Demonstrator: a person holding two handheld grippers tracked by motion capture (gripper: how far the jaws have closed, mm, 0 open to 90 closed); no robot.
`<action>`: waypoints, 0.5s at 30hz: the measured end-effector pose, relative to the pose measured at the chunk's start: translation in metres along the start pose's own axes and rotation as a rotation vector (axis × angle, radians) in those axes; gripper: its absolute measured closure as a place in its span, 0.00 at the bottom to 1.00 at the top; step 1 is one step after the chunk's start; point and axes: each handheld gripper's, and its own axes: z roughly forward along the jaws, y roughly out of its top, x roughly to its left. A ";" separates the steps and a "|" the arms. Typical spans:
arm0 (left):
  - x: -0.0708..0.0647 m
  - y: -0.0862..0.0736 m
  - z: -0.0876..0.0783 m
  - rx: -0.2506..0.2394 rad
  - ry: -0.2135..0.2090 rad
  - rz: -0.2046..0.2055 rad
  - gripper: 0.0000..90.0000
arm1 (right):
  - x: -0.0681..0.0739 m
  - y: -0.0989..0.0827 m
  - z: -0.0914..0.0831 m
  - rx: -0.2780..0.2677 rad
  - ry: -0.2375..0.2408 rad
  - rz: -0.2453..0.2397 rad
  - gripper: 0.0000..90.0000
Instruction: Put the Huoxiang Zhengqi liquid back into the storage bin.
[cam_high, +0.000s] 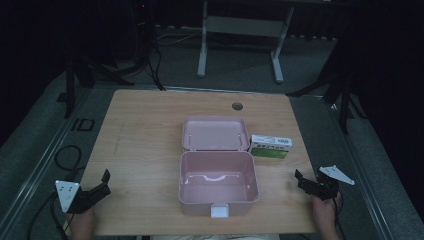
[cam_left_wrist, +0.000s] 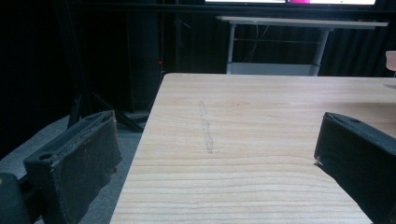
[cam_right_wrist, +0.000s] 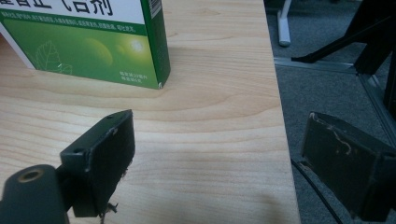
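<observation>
My left tongs (cam_high: 102, 182) hover at the near left corner of the counter (cam_high: 145, 125), jaws spread wide and holding nothing; in the left gripper view bare wood runs between them. They sit well apart from everything else.

At the middle of the counter, close to the near edge, the pink box (cam_high: 218, 182) stands open and looks empty, its lid (cam_high: 215, 133) laid back flat toward the far edge and its white latch (cam_high: 219, 210) facing me.

Just beside the lid's right side lies the green and white carton (cam_high: 270, 147), flat on the wood and near the counter's right edge.

My right tongs (cam_high: 302, 179) hover near the right edge, nearer to me than the carton, jaws open and empty. The right gripper view puts the carton (cam_right_wrist: 88, 39) just ahead of them, untouched.

I judge that I am at the start: nothing is gripped. The next move, as I read it, calls for the right tongs to go forward, straddle the carton across its narrow faces, and close squarely before lifting it left over the box's rim.
</observation>
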 end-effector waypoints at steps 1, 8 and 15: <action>0.000 0.000 0.000 0.002 0.000 0.001 0.00 | 0.000 0.000 0.000 0.001 0.000 -0.001 0.11; 0.001 0.000 0.000 0.001 -0.001 -0.005 0.00 | 0.000 -0.001 -0.001 0.012 0.014 0.007 0.11; 0.002 0.000 0.000 -0.002 -0.004 -0.016 0.00 | -0.001 -0.001 -0.001 0.056 0.128 -0.022 0.11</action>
